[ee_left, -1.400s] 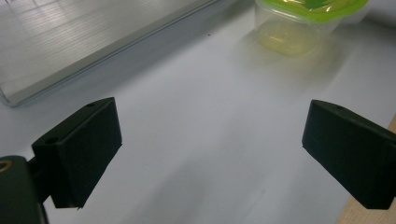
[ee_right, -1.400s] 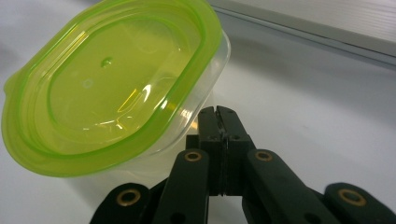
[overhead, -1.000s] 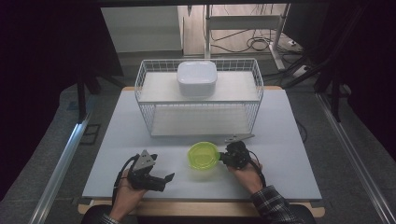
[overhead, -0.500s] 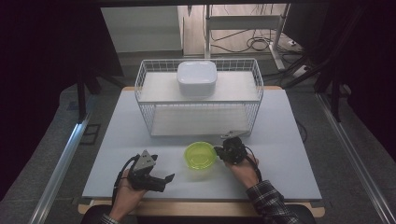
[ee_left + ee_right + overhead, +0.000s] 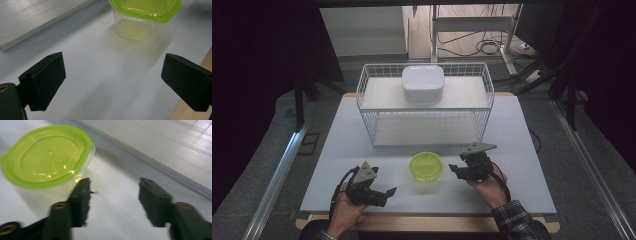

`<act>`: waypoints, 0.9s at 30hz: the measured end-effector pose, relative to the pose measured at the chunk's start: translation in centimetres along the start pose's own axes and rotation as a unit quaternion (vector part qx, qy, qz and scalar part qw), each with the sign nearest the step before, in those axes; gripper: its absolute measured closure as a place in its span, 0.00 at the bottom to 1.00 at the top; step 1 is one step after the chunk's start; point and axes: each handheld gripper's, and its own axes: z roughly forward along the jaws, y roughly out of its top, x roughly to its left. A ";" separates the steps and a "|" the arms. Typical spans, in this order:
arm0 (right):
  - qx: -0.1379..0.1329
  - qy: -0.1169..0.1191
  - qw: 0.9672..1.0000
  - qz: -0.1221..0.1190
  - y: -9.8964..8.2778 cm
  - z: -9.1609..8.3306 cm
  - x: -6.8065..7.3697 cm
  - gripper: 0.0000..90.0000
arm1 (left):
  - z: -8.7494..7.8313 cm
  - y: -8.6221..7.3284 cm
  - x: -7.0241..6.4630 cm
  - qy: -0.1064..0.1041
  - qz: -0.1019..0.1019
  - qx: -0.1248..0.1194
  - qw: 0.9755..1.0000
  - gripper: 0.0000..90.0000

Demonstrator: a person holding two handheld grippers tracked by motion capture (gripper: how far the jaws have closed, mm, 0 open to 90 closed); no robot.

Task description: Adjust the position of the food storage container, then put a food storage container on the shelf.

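A clear tub with a lime-green lid point(image 5: 427, 166) stands on the white table, near its front middle. My right gripper point(image 5: 456, 171) hovers just right of the tub and points at it; its jaws have just been opening and nothing is between them. In the right gripper view the tub point(image 5: 47, 157) lies left of the left pad, clear of the open gripper point(image 5: 116, 195). My left gripper point(image 5: 385, 194) rests open at the front left, pointing right. In the left gripper view, that gripper point(image 5: 115, 80) has bare table between its jaws, and the tub point(image 5: 145, 12) stands ahead of it.
A white wire basket point(image 5: 424, 105) stands behind the tub across the table's middle, with a white lidded box point(image 5: 422, 83) on its top shelf. The wooden front edge point(image 5: 422, 223) runs close under both hands. Bare table point(image 5: 522, 130) lies right of the basket.
My right gripper has left the tub's right rim, moved right and a little up, and opened. The tub stays in place. The left gripper has not moved.
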 end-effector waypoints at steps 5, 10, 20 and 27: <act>-0.013 0.010 1.000 0.002 -0.9 -0.8 0.4 0.24 | -0.2 -0.4 0.0 0.011 0.012 -0.011 1.000 0.04; -0.031 0.030 0.999 0.004 -1.8 -1.4 0.8 0.13 | -0.2 -0.6 -0.1 0.021 0.020 -0.010 1.000 0.04; -0.013 0.042 0.999 -0.019 -2.9 -1.2 1.5 0.07 | -0.2 -0.7 -0.2 0.024 0.023 -0.011 0.999 0.03; -0.012 0.039 0.999 -0.012 -2.8 -0.9 1.5 0.05 | -0.1 -0.8 -0.1 0.023 0.025 -0.009 0.999 0.03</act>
